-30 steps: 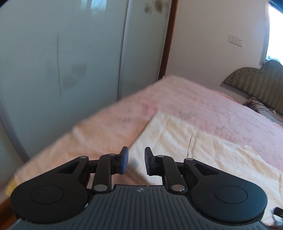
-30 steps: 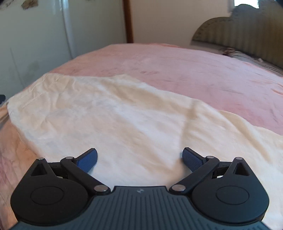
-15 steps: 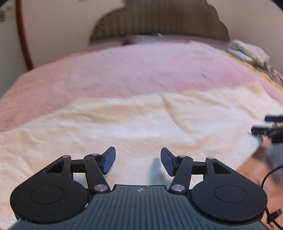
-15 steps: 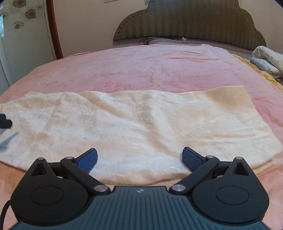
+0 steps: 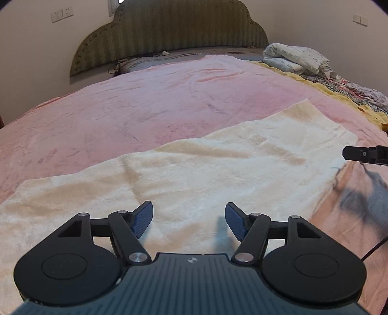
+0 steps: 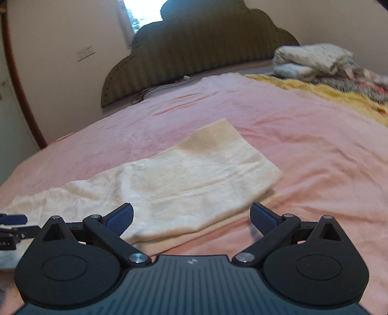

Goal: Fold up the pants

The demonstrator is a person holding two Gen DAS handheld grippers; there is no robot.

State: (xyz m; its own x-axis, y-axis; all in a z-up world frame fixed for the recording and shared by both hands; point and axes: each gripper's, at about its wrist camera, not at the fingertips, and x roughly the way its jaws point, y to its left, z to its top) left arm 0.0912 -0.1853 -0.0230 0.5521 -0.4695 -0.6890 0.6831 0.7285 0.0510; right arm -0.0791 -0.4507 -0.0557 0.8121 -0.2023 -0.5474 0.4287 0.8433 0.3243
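Cream pants (image 5: 194,174) lie flat as a long strip on the pink bedspread (image 5: 145,109). They also show in the right wrist view (image 6: 189,177), with one end toward the headboard. My left gripper (image 5: 189,221) is open and empty, hovering over the near edge of the pants. My right gripper (image 6: 191,219) is open and empty over the near right corner of the pants. The right gripper's tip (image 5: 363,155) shows at the right edge of the left wrist view. The left gripper's tip (image 6: 12,219) shows at the left edge of the right wrist view.
A green padded headboard (image 5: 169,31) stands at the far end of the bed. Folded bedding (image 5: 295,58) and a yellow blanket (image 6: 327,94) lie at the far right. A cable (image 5: 371,252) hangs at the right. Wall sockets (image 5: 61,14) are on the wall.
Both grippers have swung right across the bed. The left gripper's jaws have opened wider than a second ago. The right gripper now faces the right end of the pants.
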